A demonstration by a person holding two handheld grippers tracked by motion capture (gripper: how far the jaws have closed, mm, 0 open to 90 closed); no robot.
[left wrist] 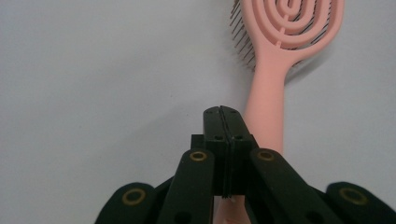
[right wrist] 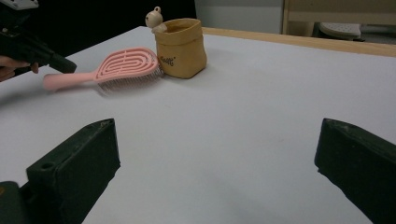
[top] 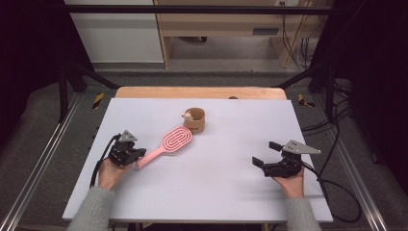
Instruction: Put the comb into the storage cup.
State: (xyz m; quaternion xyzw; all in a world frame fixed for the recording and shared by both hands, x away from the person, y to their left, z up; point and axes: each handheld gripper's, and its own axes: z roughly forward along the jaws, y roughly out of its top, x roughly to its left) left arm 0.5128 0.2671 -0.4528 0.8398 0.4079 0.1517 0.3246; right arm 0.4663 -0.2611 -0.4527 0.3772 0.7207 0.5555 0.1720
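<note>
Pink hairbrush [top: 169, 145] lies bristles down on white table [top: 216, 192], head at 1 o'clock from handle, beside tan pouch [top: 196, 121] w/ small bear figure [top: 187, 115]. Left gripper [top: 140, 153] jaws pressed together just over handle end, grip on it unclear. Right gripper [top: 265, 154] at 3 o'clock, jaws spread wide, holding nothing.

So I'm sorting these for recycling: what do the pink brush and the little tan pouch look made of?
The pink brush looks like moulded plastic, matte and smooth, with an open looped head and thin dark bristles. The tan pouch looks like soft kraft paper or fabric: its wall creases and its rim is rolled. I cannot tell which.
</note>
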